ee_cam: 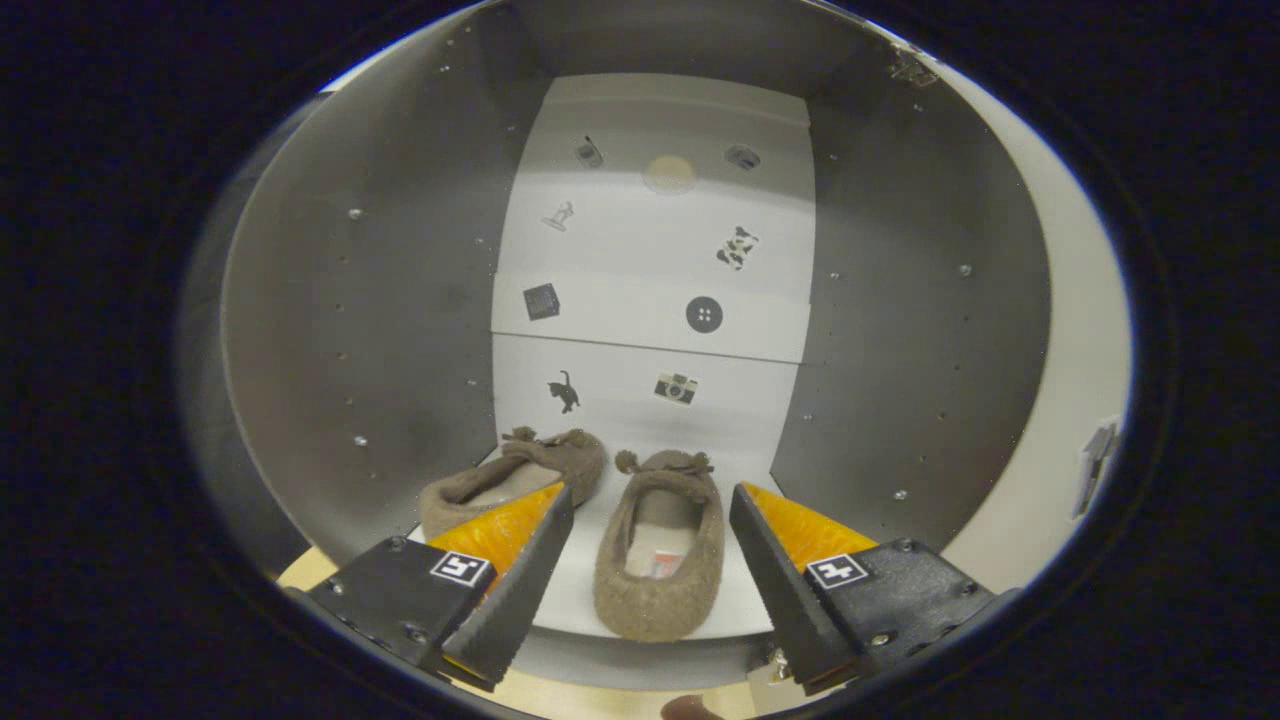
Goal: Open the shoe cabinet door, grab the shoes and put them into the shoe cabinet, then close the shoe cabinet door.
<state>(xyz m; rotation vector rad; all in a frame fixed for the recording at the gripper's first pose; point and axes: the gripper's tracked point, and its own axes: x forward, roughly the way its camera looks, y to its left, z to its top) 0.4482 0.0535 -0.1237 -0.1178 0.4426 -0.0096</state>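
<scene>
Two fuzzy brown slipper shoes (655, 545) sit side by side on the white floor of the open grey-walled shoe cabinet (900, 300), toes toward its sticker-dotted white back panel (650, 270), with bare shelf beyond them. The gripper (650, 520) points straight in, fingers spread wide, flanking the right slipper without touching it.

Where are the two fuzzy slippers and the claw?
Right slipper (660, 545): gripper view, its insole, between the fingers.
Left slipper (560, 462): gripper view, its toe, beyond one finger.
Claw (650, 570): gripper view, open, midway between fingertips.
</scene>
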